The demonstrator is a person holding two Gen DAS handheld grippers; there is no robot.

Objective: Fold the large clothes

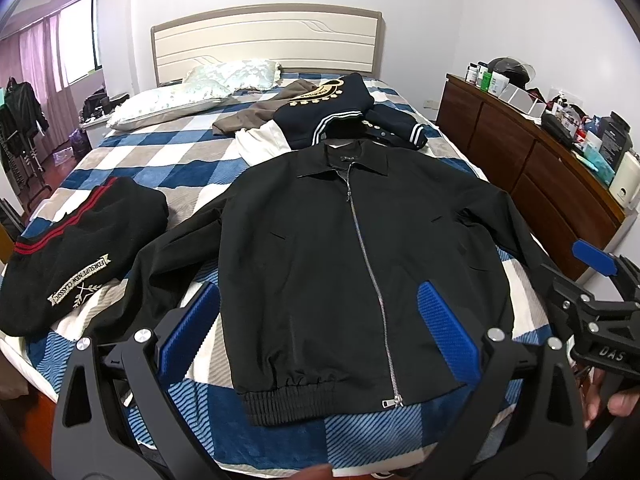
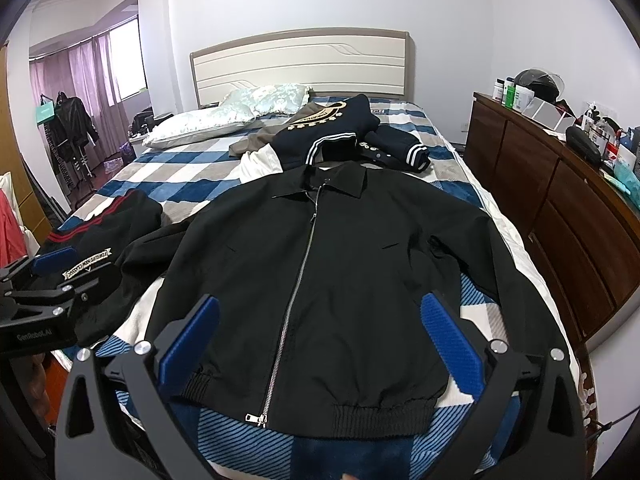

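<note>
A black zip-up jacket (image 1: 340,240) lies flat and face up on the bed, zipped, collar toward the headboard, sleeves spread to both sides. My left gripper (image 1: 318,332) hovers open above its lower hem, a blue pad on each side of the zipper, with nothing held. Seen from the right wrist, the same jacket (image 2: 320,280) fills the middle. My right gripper (image 2: 319,340) is open over the hem too and empty. Each gripper shows in the other's view: the right gripper (image 1: 580,280) beside the right sleeve, the left gripper (image 2: 76,270) over the left sleeve.
A folded black garment with red stripes (image 1: 80,248) lies left of the jacket. A navy varsity jacket (image 1: 340,112) and a brown garment (image 1: 248,116) lie beyond the collar, with pillows (image 1: 180,96) by the headboard. A cluttered wooden dresser (image 1: 540,168) runs along the bed's right side.
</note>
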